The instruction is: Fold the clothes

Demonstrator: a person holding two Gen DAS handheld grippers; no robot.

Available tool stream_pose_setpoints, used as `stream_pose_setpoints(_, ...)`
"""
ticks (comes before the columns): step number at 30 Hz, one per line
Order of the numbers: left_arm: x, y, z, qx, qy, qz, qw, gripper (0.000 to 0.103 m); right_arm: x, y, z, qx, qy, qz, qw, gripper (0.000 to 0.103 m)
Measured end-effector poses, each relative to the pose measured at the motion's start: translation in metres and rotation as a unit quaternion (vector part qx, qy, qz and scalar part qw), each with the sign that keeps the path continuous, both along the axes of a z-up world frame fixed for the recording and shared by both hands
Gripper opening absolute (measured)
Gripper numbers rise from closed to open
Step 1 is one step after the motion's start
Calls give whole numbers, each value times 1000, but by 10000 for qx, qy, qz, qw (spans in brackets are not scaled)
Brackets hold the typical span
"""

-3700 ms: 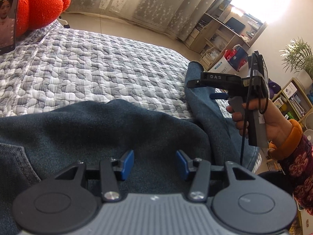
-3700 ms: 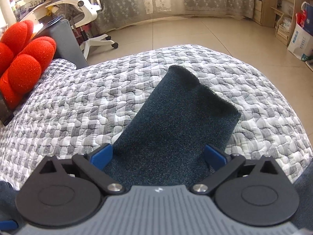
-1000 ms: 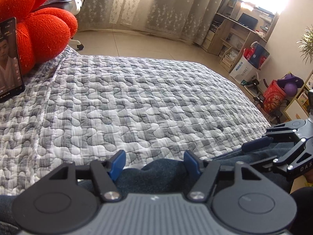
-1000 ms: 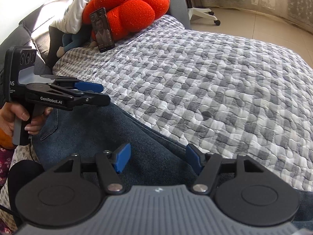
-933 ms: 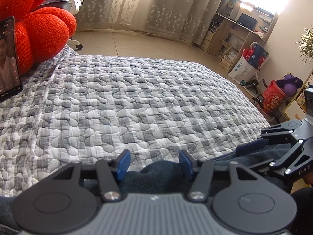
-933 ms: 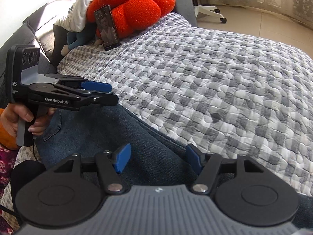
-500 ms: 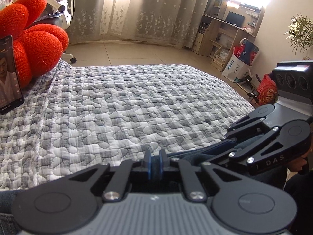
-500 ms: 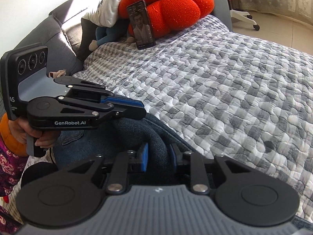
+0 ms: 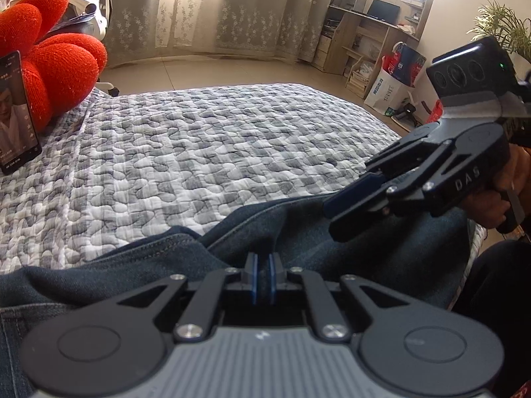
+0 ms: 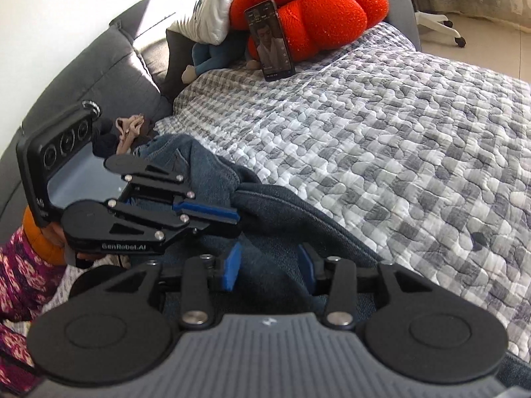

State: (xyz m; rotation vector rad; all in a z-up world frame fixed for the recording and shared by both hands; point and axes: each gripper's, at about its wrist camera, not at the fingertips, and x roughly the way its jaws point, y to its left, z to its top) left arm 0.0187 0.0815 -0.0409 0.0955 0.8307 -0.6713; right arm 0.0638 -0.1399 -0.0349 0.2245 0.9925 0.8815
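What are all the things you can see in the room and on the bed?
jeans: one pair, dark blue denim, bunched at the near edge of the bed
quilt: one, grey and white patchwork, covering the bed
cushion: one, bright red-orange, lobed, at the head of the bed
phone: one, black, screen lit, propped upright against the cushion
office chair: one, white, on the floor behind the cushion
curtains: pale, flower-patterned, along the far window
desk: one, light wood, in the far corner
plant: one, green, far right
left gripper: black with blue pads, pinching a fold of jeans
right gripper: black with blue pads, jaws opening, jeans between them
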Motion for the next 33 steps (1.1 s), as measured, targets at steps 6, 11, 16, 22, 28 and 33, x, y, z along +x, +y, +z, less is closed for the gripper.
stream_pose_setpoints(6,-12,9,0,-130,37,104,9999,7,23,3,-18,690,1023,-70,9923,46)
stream_pose_setpoints(11,-22,16,4,-278,44,160,9995,7,33,23,-35,1304,1810,69,9748,46)
stream_pose_setpoints(16,-26,33,13,-551,14,258,9981,9,41,39,-44,1560,2144,28,9642,61)
stream_pose_setpoints(22,-26,62,10,-487,-124,677,9964,11,54,49,-53,1854,2495,-108,9504,62)
stream_pose_setpoints(28,-29,83,-16,-389,260,980,9941,10,60,61,-52,2035,2518,-187,9459,63)
stream_pose_setpoints(33,-33,89,-21,-569,253,1022,9928,10,57,54,-6,2399,1382,-350,9603,52)
